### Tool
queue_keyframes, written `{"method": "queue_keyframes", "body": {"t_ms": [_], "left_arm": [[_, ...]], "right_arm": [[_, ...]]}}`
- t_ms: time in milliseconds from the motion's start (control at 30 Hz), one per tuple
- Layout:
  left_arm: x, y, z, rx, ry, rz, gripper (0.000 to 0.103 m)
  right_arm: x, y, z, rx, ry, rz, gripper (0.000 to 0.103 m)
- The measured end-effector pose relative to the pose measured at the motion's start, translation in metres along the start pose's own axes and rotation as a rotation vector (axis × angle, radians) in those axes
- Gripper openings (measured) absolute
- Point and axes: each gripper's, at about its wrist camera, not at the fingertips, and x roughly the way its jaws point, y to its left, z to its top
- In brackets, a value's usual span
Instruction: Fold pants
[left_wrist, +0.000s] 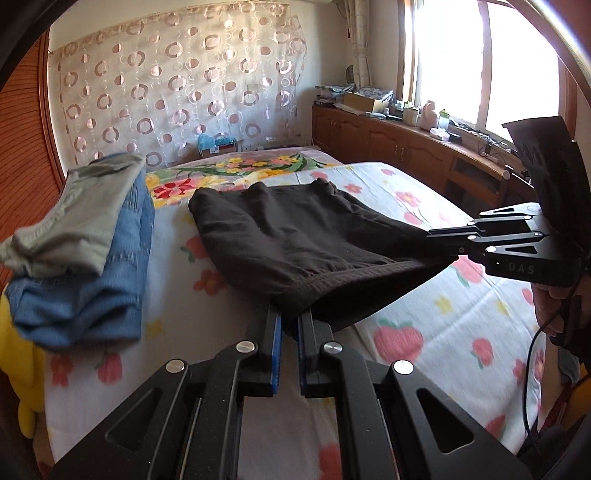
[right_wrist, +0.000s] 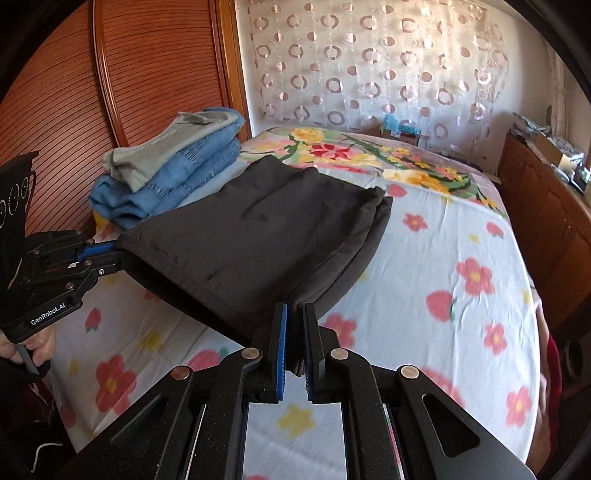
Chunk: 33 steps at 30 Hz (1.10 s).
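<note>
Currently left gripper (left_wrist: 290, 325) and right gripper (right_wrist: 293, 343) each clamp the folded black fabric pants (left_wrist: 280, 236); hem corners hidden between pads at 6 o'clock.

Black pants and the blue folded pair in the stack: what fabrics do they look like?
Black pants: soft matte knit, probably cotton jersey or fleece; they drape limply, with a stitched hem. Blue folded pair: looks like denim, with faded, washed blue and stiff, thick folds.
</note>
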Motion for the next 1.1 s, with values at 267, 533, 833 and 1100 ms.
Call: {"method": "queue_keyframes", "body": {"t_ms": [267, 533, 833, 1100], "left_arm": [[-0.019, -0.012, -0.028, -0.004, 0.029, -0.017, 0.008], [-0.027, -0.016, -0.045, -0.03, 0.048, -0.034, 0.008], [-0.023, -0.017, -0.049, -0.034, 0.066, -0.042, 0.012], [-0.035, -0.01, -0.039, -0.067, 0.012, -0.035, 0.045]], "right_arm": [[-0.028, 0.016, -0.028, 0.001, 0.004, 0.012, 0.008], [-0.047, 0.031, -0.05, 0.017, -0.021, 0.017, 0.008], [-0.042, 0.032, -0.064, 0.047, 0.01, -0.009, 0.008], [-0.064, 0.036, -0.062, 0.056, -0.053, -0.081, 0.026]]}}
